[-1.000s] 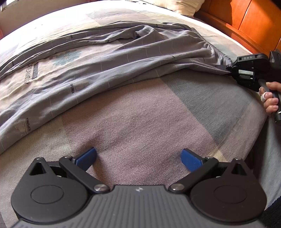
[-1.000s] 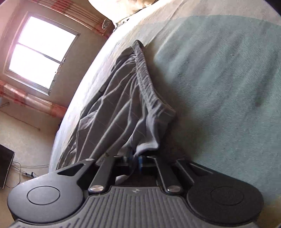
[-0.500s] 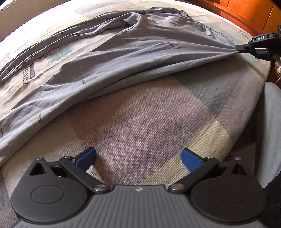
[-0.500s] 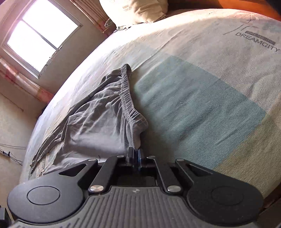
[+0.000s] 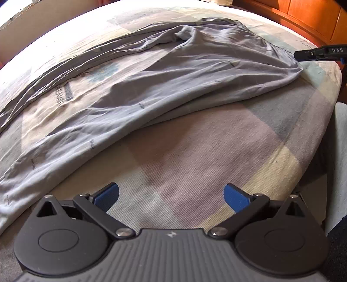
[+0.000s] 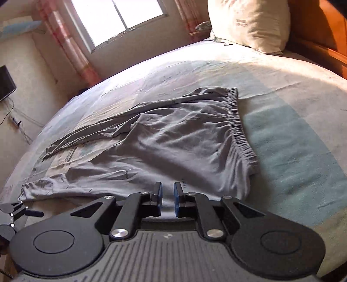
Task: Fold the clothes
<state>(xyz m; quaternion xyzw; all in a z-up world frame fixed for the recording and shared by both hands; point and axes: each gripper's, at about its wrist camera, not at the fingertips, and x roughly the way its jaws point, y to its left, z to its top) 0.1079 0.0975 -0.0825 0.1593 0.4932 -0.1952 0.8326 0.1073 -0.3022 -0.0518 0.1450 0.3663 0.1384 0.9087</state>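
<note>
Grey trousers [image 5: 173, 86] lie spread on the patchwork bed sheet [image 5: 195, 151], legs running to the left. Their elastic waistband [image 6: 240, 130] faces the pillow end. My left gripper [image 5: 171, 193] hovers open over bare sheet near the bed's front edge, short of the trousers, with nothing between its blue pads. My right gripper [image 6: 168, 195] hangs above the trousers' near waist corner. Its jaws are opening, a narrow gap shows and no cloth is in it. In the left wrist view the right gripper [image 5: 303, 55] sits just off the waist corner at the far right.
A cream pillow [image 6: 249, 23] leans at the head of the bed by the orange wooden headboard [image 5: 303, 17]. A bright window [image 6: 117, 17] with pink curtains is behind. A person's grey-clad leg [image 5: 340, 162] stands at the bed's right edge.
The right gripper let go of the trousers' waist corner, rose and rolled level; the cloth dropped flat on the bed. The left gripper drifted a little and stayed open.
</note>
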